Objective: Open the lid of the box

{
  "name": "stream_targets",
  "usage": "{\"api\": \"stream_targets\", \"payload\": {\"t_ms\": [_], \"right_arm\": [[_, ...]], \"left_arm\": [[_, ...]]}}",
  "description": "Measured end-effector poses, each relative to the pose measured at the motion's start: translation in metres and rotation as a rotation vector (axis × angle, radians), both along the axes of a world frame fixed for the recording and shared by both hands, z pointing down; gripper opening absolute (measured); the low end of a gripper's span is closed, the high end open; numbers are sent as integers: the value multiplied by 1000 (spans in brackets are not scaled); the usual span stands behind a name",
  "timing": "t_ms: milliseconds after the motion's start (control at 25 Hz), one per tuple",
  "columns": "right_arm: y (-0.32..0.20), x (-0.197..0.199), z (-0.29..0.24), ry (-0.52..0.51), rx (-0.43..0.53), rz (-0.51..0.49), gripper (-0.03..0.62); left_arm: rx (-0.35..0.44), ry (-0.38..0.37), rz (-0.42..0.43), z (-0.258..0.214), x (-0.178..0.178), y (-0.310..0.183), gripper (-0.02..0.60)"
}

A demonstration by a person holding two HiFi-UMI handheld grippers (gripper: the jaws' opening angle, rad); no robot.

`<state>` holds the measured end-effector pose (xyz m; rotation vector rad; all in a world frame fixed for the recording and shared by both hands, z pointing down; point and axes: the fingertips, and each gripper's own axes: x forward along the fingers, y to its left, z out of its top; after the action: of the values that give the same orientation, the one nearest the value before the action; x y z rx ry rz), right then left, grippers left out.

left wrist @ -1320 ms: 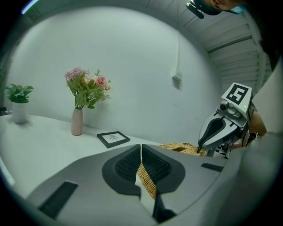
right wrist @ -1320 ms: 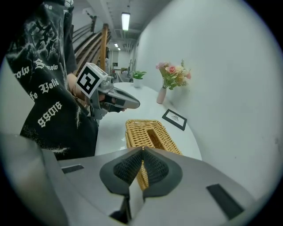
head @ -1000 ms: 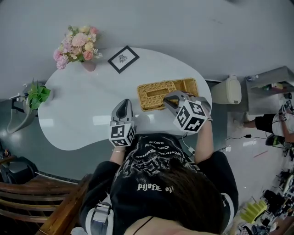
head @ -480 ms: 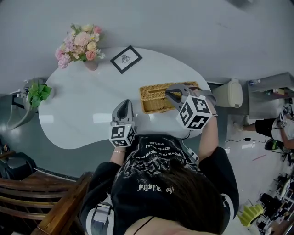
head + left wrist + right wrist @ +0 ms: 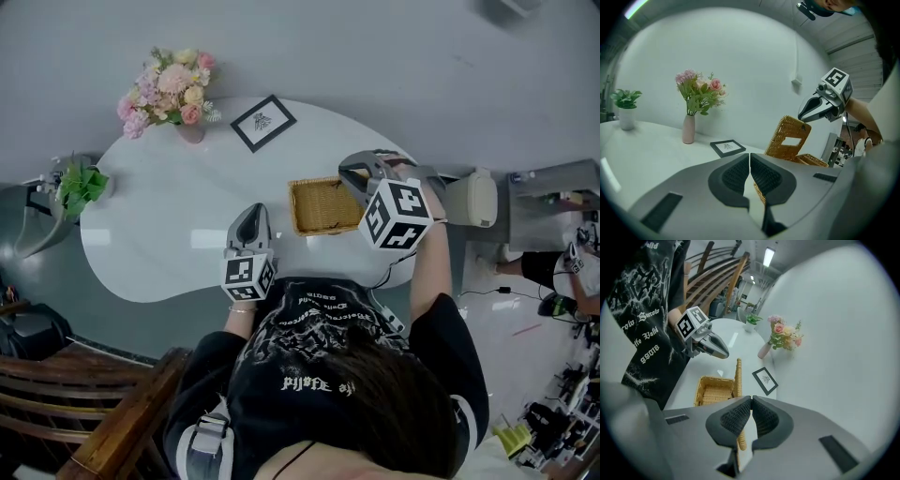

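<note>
The wicker box (image 5: 322, 205) sits open on the white table (image 5: 159, 234), its inside showing. My right gripper (image 5: 356, 178) is shut on the top edge of the box's wicker lid (image 5: 792, 126), which stands nearly upright over the box's far right side. In the right gripper view the lid (image 5: 738, 378) appears edge-on and runs in between the pads (image 5: 736, 418). My left gripper (image 5: 250, 228) hovers near the table's front edge, left of the box, shut with nothing between its fingers (image 5: 761, 176).
A vase of pink flowers (image 5: 173, 94) and a small black picture frame (image 5: 263, 122) stand at the table's back. A green potted plant (image 5: 80, 187) is at the far left end. A wooden chair (image 5: 84, 394) is behind me on the left.
My right gripper has risen and moved right with the lid, swinging it from flat on the box to nearly upright. The left gripper has stayed put.
</note>
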<state>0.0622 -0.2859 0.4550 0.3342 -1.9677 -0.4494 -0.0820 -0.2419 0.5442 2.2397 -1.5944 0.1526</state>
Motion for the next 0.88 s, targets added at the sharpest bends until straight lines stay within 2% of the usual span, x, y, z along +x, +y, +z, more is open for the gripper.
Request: {"api": "stream_targets", "payload": {"t_ms": [360, 760, 880], "right_arm": [[-42, -4, -3, 24, 16, -35, 35], [-90, -7, 20, 7, -31, -53, 35], [-104, -7, 29, -2, -65, -50, 35]], "left_arm": [[-30, -4, -36, 5, -5, -1, 25], [-54, -29, -93, 9, -12, -9, 25], [-58, -17, -101, 8, -14, -11, 25]]}}
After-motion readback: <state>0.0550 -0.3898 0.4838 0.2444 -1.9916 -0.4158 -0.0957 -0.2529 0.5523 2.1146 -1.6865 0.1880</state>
